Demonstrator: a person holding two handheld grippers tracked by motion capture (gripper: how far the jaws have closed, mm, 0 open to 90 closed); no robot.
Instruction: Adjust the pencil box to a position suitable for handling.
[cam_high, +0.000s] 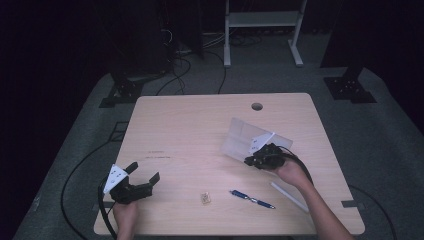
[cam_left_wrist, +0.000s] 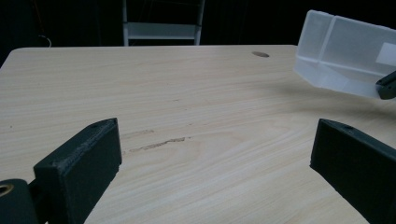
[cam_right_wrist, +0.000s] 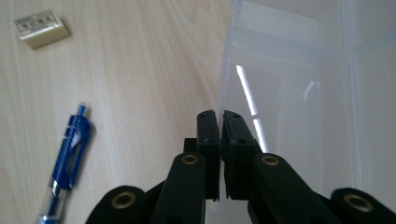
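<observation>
High view puts the clear plastic box (cam_high: 240, 140) right of centre, tilted up off the table (cam_high: 190, 130), because the right gripper (cam_high: 256, 161) pinches its near wall, jaws pressed together on the thin plastic. Tipped like that, it has likely spilled the blue pen (cam_high: 252, 199), the small eraser (cam_high: 205, 198) and a white stick (cam_high: 289, 196), all lower centre. At lower left the left gripper (cam_high: 145, 175) rests low, jaws spread, idle.

clear plastic box (cam_high: 245, 140) tilted up off the table, pinched by its wall.
</observation>
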